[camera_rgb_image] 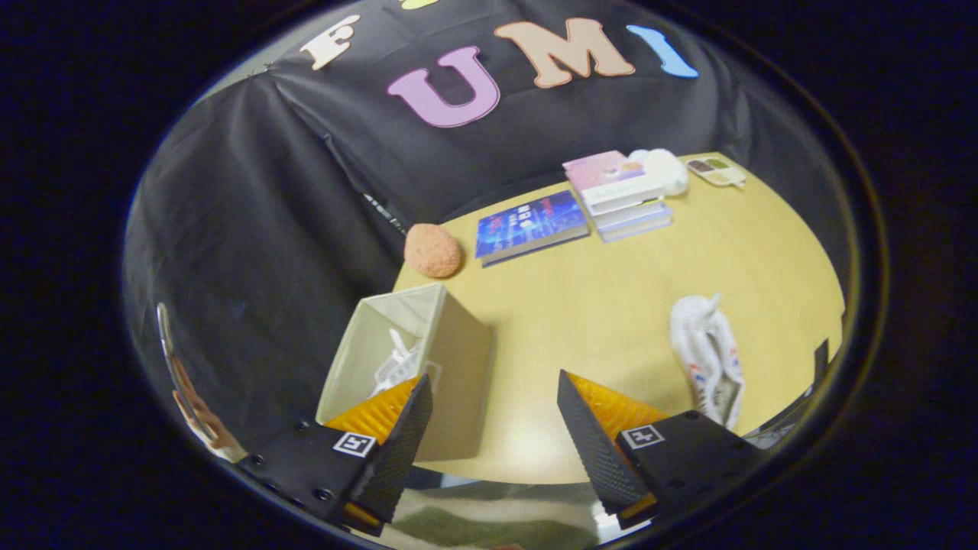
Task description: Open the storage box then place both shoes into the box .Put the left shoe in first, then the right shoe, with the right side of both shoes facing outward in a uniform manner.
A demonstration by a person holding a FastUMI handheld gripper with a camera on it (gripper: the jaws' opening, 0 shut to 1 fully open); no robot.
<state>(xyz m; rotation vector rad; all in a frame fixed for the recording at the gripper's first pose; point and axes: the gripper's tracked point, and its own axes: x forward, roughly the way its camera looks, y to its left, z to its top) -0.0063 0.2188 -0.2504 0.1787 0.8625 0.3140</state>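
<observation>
- The gripper [495, 397] hangs tilted above the near edge of the surface [611, 305], fingers [588, 428] spread wide, gripping nothing.
- The open storage box [451, 359] sits just ahead of the left finger, one white shoe [396, 365] inside.
- The other white shoe [707, 355] lies on the surface just beyond the right finger.
- Books [531, 225] lie well beyond.

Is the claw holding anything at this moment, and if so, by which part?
Nothing is held. The claw is open with only bare table between its fingers; one shoe sits in the storage box, the other shoe lies on the table.
</observation>
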